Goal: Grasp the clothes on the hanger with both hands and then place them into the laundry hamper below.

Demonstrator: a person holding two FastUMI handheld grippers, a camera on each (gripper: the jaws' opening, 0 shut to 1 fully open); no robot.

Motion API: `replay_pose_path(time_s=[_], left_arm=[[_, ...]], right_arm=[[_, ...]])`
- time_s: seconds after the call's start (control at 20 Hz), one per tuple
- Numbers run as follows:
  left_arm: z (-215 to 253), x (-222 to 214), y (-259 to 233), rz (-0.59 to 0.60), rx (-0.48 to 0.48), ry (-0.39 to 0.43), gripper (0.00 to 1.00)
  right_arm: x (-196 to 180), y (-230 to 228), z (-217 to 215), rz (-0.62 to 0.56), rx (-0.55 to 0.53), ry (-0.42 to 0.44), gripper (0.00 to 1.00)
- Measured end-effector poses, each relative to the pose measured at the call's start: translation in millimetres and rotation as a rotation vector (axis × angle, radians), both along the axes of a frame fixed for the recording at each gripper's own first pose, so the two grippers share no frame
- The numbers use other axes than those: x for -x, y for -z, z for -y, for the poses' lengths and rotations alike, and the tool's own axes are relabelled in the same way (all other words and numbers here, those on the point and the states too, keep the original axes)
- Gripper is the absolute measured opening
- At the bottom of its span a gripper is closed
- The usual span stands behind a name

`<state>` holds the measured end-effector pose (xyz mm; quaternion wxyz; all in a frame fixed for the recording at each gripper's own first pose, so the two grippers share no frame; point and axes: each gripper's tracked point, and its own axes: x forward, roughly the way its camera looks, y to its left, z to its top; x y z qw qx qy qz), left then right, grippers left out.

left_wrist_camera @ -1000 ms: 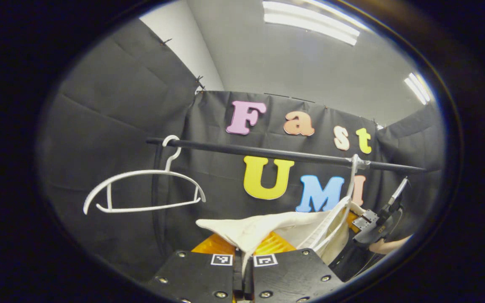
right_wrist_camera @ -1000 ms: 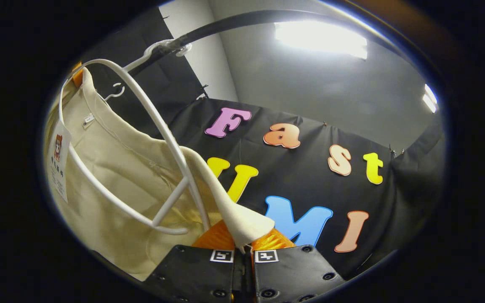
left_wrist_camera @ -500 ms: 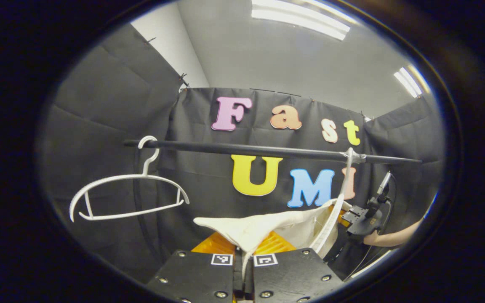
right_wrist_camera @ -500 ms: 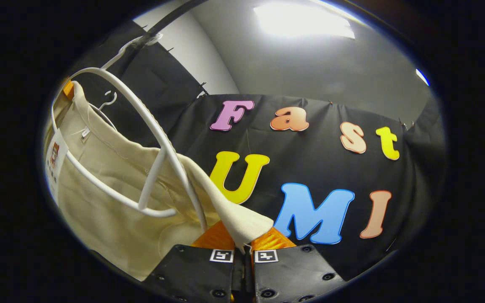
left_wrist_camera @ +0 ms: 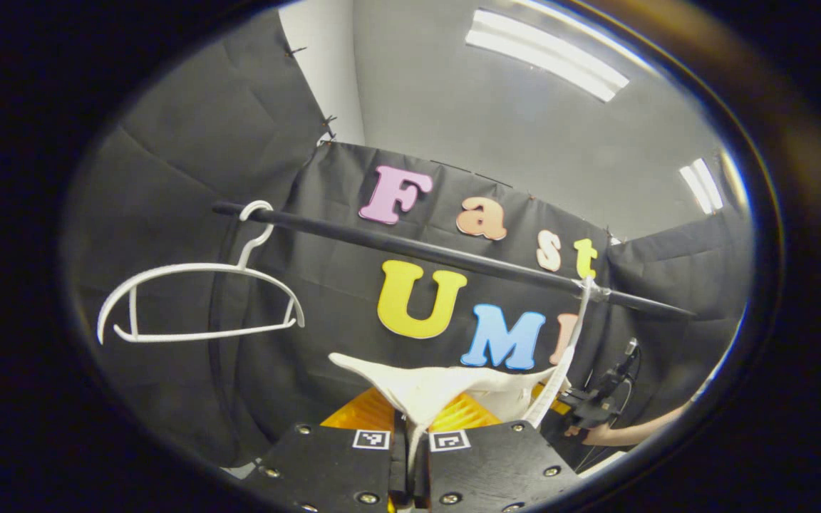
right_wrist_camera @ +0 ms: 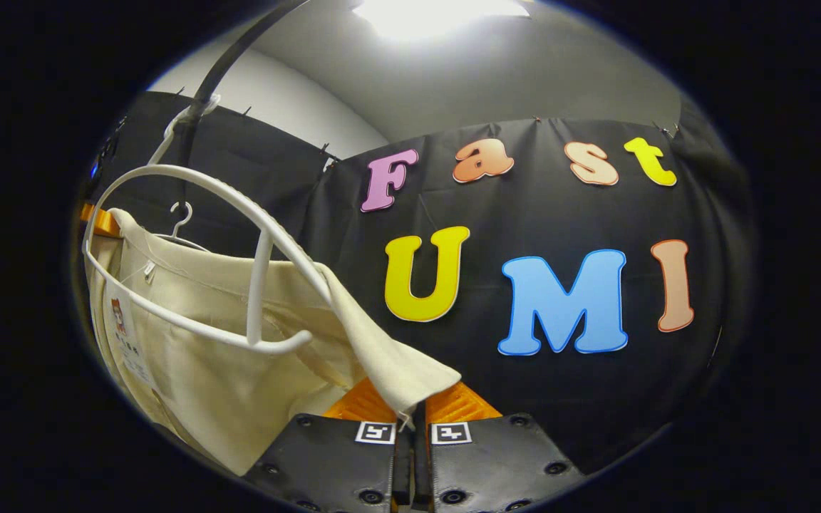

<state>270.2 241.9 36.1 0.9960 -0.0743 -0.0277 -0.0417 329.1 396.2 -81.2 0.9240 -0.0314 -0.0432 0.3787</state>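
Both grippers are clamped on the cream shirt [right_wrist_camera: 239, 356]: left gripper [left_wrist_camera: 410, 456] pinches one edge, right gripper [right_wrist_camera: 412, 434] the other. The shirt is draped over a white hanger [right_wrist_camera: 239, 235] on the black rail [left_wrist_camera: 417, 249]. Farther along that rail hangs a bare white hanger [left_wrist_camera: 197, 299].

The garment [right_wrist_camera: 232, 370] at lower left of the right gripper view is plain cream, with a white tag [right_wrist_camera: 125, 335] bearing a small reddish figure. The hanger [right_wrist_camera: 239, 235] over it is white. In the left gripper view, the empty hanger [left_wrist_camera: 197, 299] at left is white, the rail [left_wrist_camera: 439, 253] black.
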Motion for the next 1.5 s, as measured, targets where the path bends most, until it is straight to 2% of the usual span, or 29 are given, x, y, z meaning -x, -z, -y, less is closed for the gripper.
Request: replay_pose_path(time_s=[0.1,0.2,0.3,0.35,0.45,0.5,0.7,0.85,1.05,1.2,1.3,1.5], left_arm=[[-2.2,3.0,-10.8,-0.017,0.0,0.058,0.05],[-5.3,3.4,-16.1,-0.063,-0.074,0.096,0.05],[-5.2,5.2,-11.8,-0.11,-0.172,0.137,0.04],[-4.5,4.5,-6.6,-0.129,-0.212,0.165,0.04],[-3.0,5.5,1.8,-0.137,-0.241,0.222,0.05],[-8.5,5.1,6.7,-0.141,-0.237,0.23,0.05],[-35.7,15.5,66.0,-0.255,-0.199,0.216,0.05],[-31.7,20.9,88.9,-0.24,-0.142,0.225,0.06],[-15.4,12.3,124.6,-0.242,-0.027,0.177,0.05],[-2.0,11.7,163.1,-0.282,-0.016,0.148,0.05],[8.9,25.3,164.1,-0.278,0.013,0.159,0.05],[20.6,64.1,136.0,-0.206,0.004,0.146,0.05]], right_arm=[[13.4,8.9,-3.6,-0.041,0.003,-0.031,0.01],[26.8,15.7,-2.2,-0.081,0.021,-0.046,0.04],[36.6,12.7,6.3,-0.099,-0.001,-0.019,0.04],[38.6,13.9,11.1,-0.115,-0.014,0.001,0.0],[43.5,20.1,12.7,-0.182,-0.057,0.02,0.07],[44.7,21.3,9.7,-0.213,-0.077,0.028,0.04],[38.2,36.5,4.7,-0.279,-0.043,0.082,0.07],[37.8,44.3,18.0,-0.289,-0.05,0.146,0.07],[40.5,63.9,33.8,-0.338,-0.052,0.22,0.04],[46.8,94.1,55.7,-0.399,-0.011,0.281,0.04],[60.0,101.2,73.2,-0.417,-0.012,0.319,0.04],[104.7,107.2,99.4,-0.407,0.027,0.355,0.04]])
